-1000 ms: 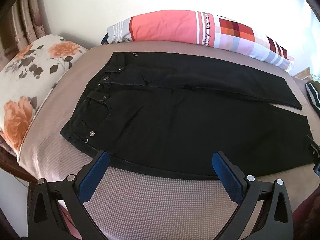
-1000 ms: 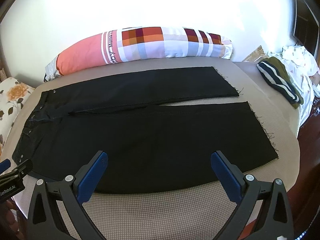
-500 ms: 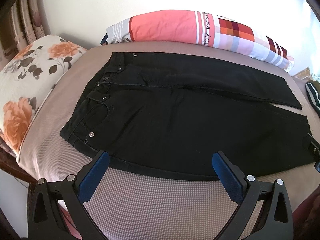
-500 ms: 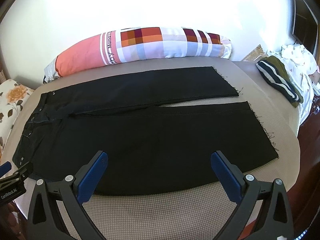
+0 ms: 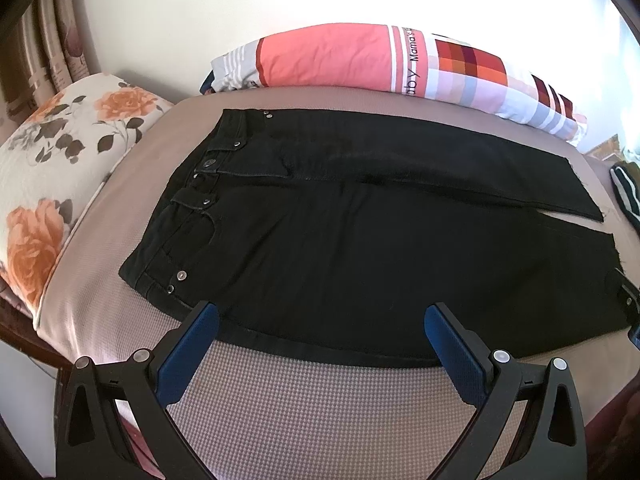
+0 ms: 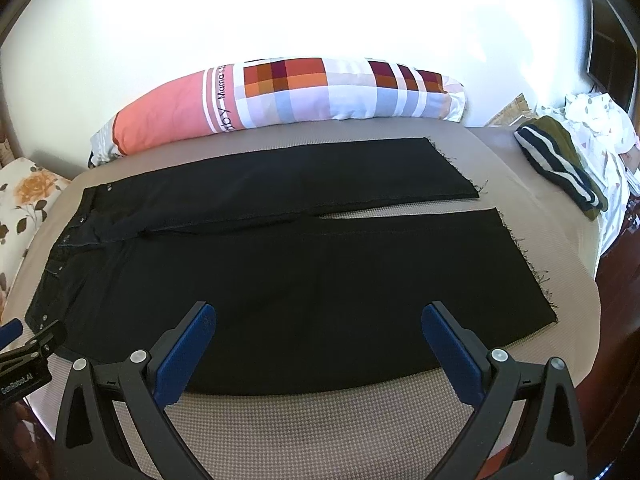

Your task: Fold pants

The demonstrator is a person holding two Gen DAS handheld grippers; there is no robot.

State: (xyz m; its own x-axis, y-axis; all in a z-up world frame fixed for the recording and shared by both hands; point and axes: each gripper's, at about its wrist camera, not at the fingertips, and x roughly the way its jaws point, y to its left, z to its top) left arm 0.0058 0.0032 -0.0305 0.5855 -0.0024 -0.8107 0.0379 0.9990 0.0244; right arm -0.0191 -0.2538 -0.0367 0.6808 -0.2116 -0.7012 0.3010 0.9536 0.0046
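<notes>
Black pants (image 5: 360,248) lay flat and unfolded across a bed (image 5: 320,408) covered in a taupe textured sheet, the waistband (image 5: 188,208) toward the floral pillow (image 5: 52,184) and the two frayed-hem legs running side by side toward the far end, a narrow gap of sheet showing between them near the hems. The left tongs (image 5: 320,322) hovered wide apart above the near edge of the pants close to the hip, gripping nothing, their blue pads (image 5: 188,354) clear of the cloth. The right tongs (image 6: 318,320) stood equally wide over the near leg, also empty; whether either touched the fabric could not be told. A long pink and checked bolster (image 6: 288,98) lay along the wall beyond the pants, and a striped dark garment (image 6: 560,164) sat near the bed's end beside a heap of white cloth (image 6: 600,120)
</notes>
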